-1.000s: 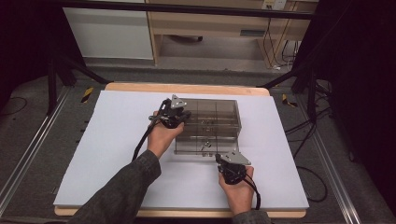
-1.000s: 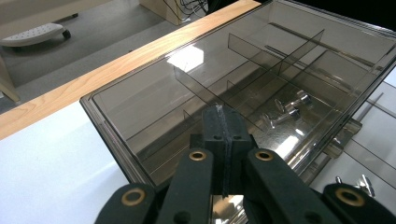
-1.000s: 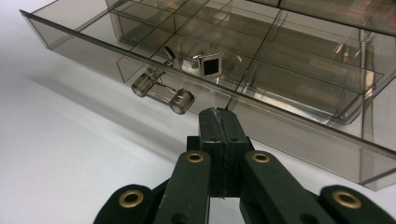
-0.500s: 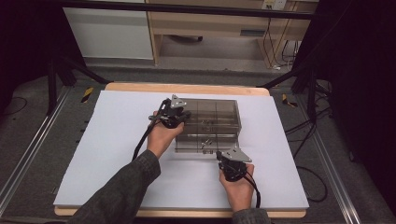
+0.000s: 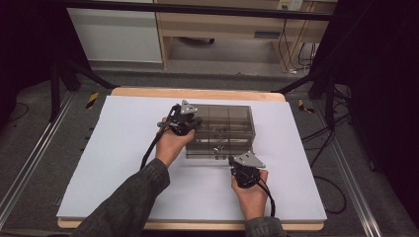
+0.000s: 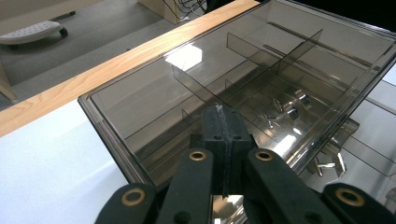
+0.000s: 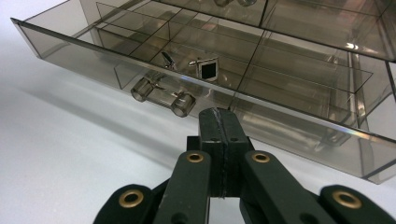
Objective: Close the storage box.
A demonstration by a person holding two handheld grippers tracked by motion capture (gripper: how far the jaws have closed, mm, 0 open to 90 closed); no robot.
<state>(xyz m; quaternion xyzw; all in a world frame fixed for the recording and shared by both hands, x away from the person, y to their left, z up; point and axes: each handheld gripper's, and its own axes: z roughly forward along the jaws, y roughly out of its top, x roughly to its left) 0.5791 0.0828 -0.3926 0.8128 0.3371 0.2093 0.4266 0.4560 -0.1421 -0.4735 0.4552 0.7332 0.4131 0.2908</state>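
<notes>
On the white table point(image 5: 123, 148), the left tool point(image 5: 184, 121) rests at the left end of a smoky clear box point(image 5: 222, 129), up on its top edge; its jaws are pressed together with nothing between them, as the left gripper view shows point(image 6: 224, 122). The box stands near the middle of the table, its dividers visible through the tinted walls. Small metal pieces point(image 6: 286, 108) lie in one compartment, too blurred by glare to identify. Further right, a drawer point(image 7: 196, 79) stands pulled out at the box's front, with a clear tube handle point(image 7: 163, 97) and a square black-faced cufflink point(image 7: 208, 70) inside. The right tool point(image 7: 223, 122), also closed and empty, sits just in front of that drawer, apart from the handle; the box's right end is cut off in that view.
</notes>
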